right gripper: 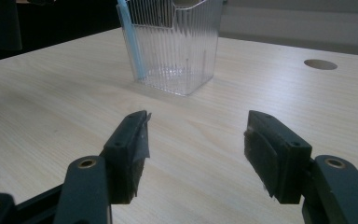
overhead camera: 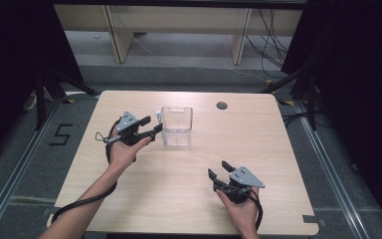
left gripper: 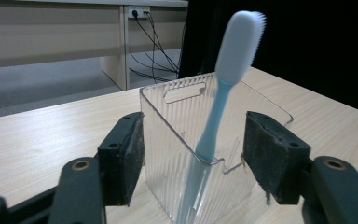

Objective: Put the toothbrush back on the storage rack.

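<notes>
Wooden table (overhead camera: 179,199): toothbrush (left gripper: 223,93) stands in clear holder (overhead camera: 177,126).
Left gripper (overhead camera: 153,127), jaws open, flanks the upright handle without contact; right gripper (overhead camera: 218,169) open, well apart.

In the left gripper view the toothbrush's (left gripper: 216,107) lower handle blurs behind the ribbed wall of the clear holder (left gripper: 177,121), whose base the bottom edge cuts off. In the right gripper view the top edge cuts off that holder's (right gripper: 177,46) rim and the brush head. In the high view the toothbrush (overhead camera: 158,116) is too small to make out.
</notes>
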